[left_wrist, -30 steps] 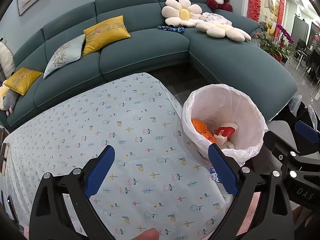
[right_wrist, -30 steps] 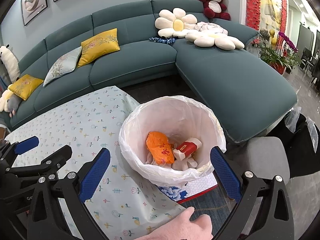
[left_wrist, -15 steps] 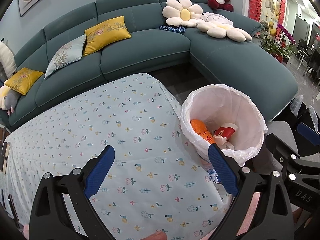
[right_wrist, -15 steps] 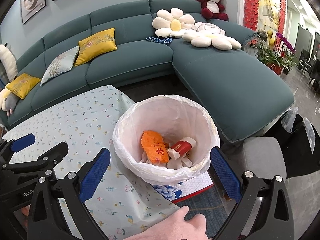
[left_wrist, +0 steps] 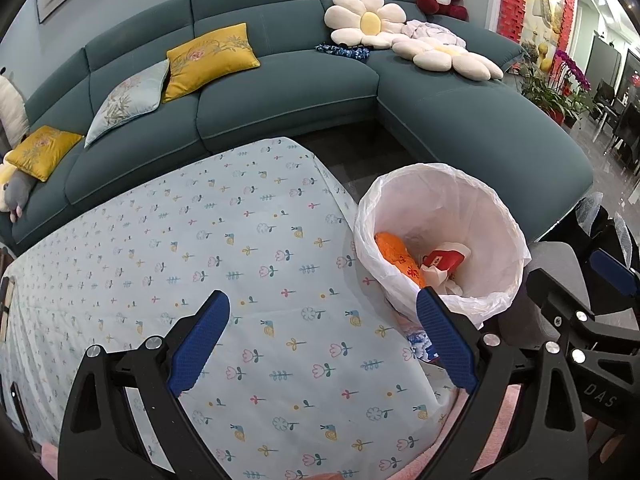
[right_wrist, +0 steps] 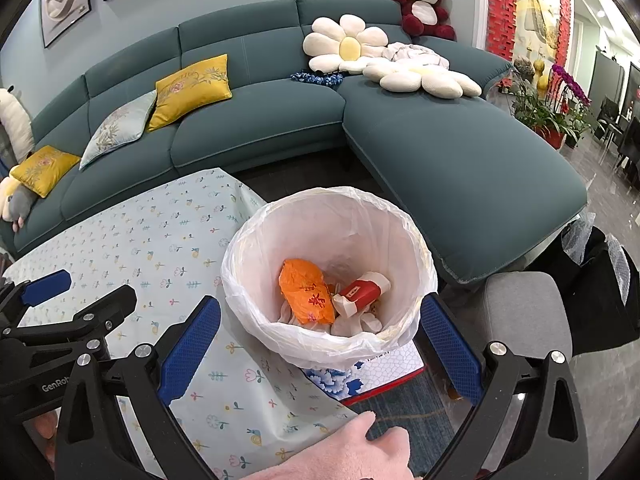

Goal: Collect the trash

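Both grippers are empty with their blue-padded jaws spread wide: the left gripper (left_wrist: pixel 322 326) hovers over the table, and the right gripper (right_wrist: pixel 320 340) hangs just above the near rim of the trash bin, its jaws framing the bin on either side in the right wrist view. Behind everything, a teal sectional sofa (right_wrist: pixel 256 120) wraps around the far side of the room, carrying yellow cushions (right_wrist: pixel 192 86), a pale embroidered cushion (right_wrist: pixel 118 124), two flower-shaped pillows (right_wrist: pixel 344 48) and a red-and-white teddy bear (right_wrist: pixel 422 6) on its back corner. The table (left_wrist: pixel 200 264) in front of it is covered with a light cloth printed with small flowers and snails. Beside the table's right edge stands the trash bin (right_wrist: pixel 328 272), lined with a white plastic bag whose rim is folded over the top. It rests on a flat box with a blue floral pattern and red edge (right_wrist: pixel 372 376). Just to the right of the bin is a grey stool (right_wrist: pixel 524 312). Inside the bin lie the collected pieces of trash: a crumpled orange wrapper (right_wrist: pixel 306 296), a red-and-white carton (right_wrist: pixel 362 292) touching it on the right, and white crumpled paper underneath them.
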Action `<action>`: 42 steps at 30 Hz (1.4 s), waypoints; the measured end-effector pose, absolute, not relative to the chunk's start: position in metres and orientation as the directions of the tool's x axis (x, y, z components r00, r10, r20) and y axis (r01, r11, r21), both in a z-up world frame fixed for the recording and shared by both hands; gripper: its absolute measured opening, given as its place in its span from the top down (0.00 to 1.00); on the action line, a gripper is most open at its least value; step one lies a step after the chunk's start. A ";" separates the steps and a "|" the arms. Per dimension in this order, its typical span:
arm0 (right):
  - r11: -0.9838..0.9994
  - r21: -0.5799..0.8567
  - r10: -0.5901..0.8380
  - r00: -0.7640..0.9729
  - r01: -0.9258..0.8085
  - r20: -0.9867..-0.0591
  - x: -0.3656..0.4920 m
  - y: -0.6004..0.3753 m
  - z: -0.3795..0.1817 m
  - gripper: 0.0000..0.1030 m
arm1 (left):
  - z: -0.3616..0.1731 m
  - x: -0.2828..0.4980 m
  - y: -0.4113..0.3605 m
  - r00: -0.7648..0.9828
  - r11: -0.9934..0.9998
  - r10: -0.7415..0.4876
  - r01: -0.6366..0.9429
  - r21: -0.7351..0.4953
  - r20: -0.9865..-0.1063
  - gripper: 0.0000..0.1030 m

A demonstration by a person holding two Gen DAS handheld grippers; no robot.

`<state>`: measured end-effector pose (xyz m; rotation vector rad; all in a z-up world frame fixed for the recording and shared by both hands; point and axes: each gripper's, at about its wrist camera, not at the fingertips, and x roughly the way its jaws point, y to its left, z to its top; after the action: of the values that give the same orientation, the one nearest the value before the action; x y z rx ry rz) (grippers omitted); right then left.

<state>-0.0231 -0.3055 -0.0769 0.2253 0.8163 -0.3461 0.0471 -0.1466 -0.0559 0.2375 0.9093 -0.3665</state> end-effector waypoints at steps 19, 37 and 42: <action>0.917 0.076 -0.207 0.629 0.392 -0.749 -0.026 -0.307 -0.083 0.07 | -0.057 0.047 -0.151 0.561 0.914 -0.188 0.401 0.066 -0.806 0.13; 0.918 0.076 -0.205 0.630 0.389 -0.749 -0.024 -0.307 -0.082 0.07 | -0.057 0.047 -0.150 0.563 0.914 -0.181 0.399 0.073 -0.806 0.13; 0.918 0.076 -0.205 0.630 0.389 -0.749 -0.025 -0.307 -0.083 0.07 | -0.057 0.046 -0.151 0.563 0.914 -0.181 0.400 0.074 -0.806 0.13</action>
<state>-0.0246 -0.3070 -0.0827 0.2404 0.8230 -0.3438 0.0464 -0.1507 -0.0570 0.2614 0.9120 -0.3464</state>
